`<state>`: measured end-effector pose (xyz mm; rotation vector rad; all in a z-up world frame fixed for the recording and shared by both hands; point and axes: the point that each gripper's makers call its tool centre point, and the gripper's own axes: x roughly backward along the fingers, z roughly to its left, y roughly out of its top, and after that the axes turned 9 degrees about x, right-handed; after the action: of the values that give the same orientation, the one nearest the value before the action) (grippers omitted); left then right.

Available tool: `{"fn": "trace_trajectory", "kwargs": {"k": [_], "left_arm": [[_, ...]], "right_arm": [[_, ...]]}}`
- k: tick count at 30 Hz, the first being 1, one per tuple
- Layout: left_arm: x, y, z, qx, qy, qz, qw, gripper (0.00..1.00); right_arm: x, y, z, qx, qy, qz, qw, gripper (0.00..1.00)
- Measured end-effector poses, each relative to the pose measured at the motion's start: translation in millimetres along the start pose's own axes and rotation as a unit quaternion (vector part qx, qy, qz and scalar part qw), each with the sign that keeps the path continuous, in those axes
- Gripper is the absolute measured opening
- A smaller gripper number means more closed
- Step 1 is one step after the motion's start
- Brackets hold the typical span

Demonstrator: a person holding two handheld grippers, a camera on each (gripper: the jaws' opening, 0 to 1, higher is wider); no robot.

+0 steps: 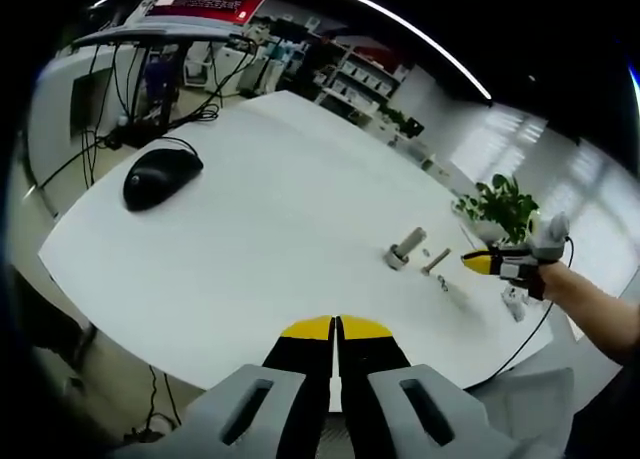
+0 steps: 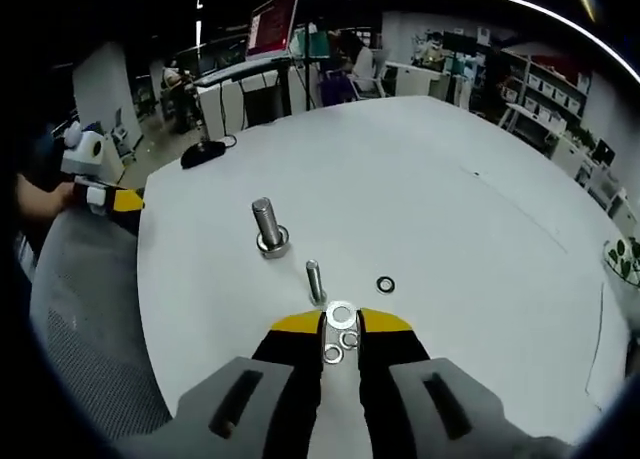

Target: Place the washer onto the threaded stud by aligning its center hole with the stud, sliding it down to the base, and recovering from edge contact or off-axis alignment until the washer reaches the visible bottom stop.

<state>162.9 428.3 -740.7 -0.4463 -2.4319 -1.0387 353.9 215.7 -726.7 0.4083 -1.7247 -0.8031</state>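
**Q:** Looking along the right gripper (image 2: pixel 340 326), what lies in front of it?

**A:** A white table (image 2: pixel 450 199) fills the right gripper view. The jaws are black with yellow tips and stand parted. Between the tips lie three silver washers in a small cluster: the largest washer (image 2: pixel 341 313) at the front, two smaller ones just behind it toward 6 o'clock. Whether the jaws touch any of them, I cannot tell; nothing is clamped.

**Q:** Where is the stud?

**A:** A slim threaded stud (image 2: pixel 315 281) stands upright just beyond the large washer, at about 11 o'clock from it. Farther out at 11 o'clock stands a thicker bolt (image 2: pixel 267 227), upright on a wide base. A dark ring (image 2: pixel 385 284) lies flat at about 2 o'clock from the washers, apart from them.

**Q:** And the other tool?

**A:** In the left gripper view, the left gripper (image 1: pixel 336 327) has its yellow-tipped jaws pressed together with nothing between them, over the near table edge. At 2 o'clock, well apart, sit the bolt and stud, with the right gripper just beside them. A computer mouse (image 1: pixel 160 176) rests at 10 o'clock, and a potted plant (image 1: pixel 500 207) stands beyond the far edge.
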Motion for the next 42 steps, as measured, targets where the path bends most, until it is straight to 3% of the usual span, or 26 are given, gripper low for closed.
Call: {"fn": "trace_trajectory", "kwargs": {"k": [15, 31, 42], "left_arm": [[0.0, 0.2, 0.0, 0.000, 0.000, 0.000, 1.0000, 0.00], [-0.2, 0.5, -0.2, 0.001, -0.002, -0.002, 1.0000, 0.00], [-0.1, 1.1, -0.6, 0.002, -0.003, -0.003, 1.0000, 0.00]], "right_arm": [[-10.5, 24.7, 6.2, 0.017, 0.015, -0.019, 0.9996, 0.14], [-23.2, 28.5, 4.2, 0.051, 0.020, -0.003, 0.9985, 0.14], [-27.6, 22.9, 3.8, 0.034, 0.028, 0.005, 0.9990, 0.14]]}}
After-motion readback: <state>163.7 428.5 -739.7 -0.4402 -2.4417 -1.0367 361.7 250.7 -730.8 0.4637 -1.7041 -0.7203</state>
